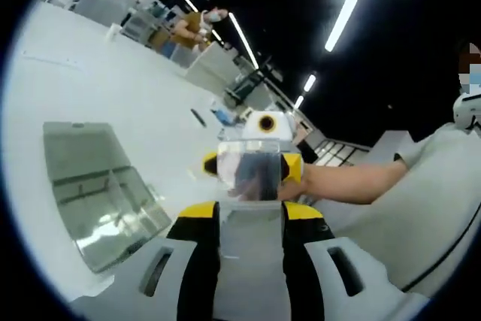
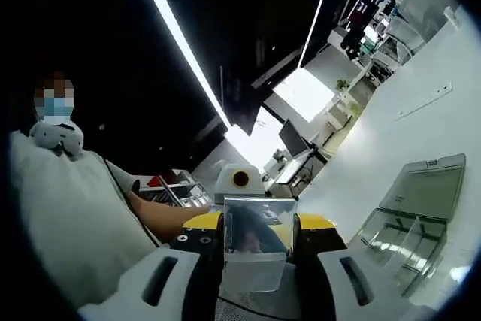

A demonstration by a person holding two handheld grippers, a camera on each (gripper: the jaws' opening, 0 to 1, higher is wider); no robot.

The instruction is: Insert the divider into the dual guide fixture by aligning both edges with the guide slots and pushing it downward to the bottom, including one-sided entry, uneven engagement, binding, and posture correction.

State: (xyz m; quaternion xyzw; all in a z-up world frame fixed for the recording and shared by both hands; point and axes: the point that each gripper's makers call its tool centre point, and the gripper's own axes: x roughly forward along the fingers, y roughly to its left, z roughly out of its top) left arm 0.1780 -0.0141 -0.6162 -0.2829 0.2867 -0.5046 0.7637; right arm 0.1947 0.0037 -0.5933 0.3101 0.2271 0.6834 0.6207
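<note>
Left gripper (image 1: pixel 252 208): two broad pale grey jaws with black inner faces and yellow tips, an elongated slot cut into each grey shell. Right gripper (image 2: pixel 255 242): same pale grey shells with oblong slots, black inner strips capped in yellow, small screw holes dotted beside the yellow tip of one jaw. Beyond the right gripper, a person (image 2: pixel 68 216) in a loose light grey short-sleeved shirt, a white rounded device hung at the collar.

Clear plastic divider (image 1: pixel 252 174) held up off the white table between both grippers' jaws — clear slotted fixture (image 1: pixel 98 193) lies flat on table, well apart.
</note>
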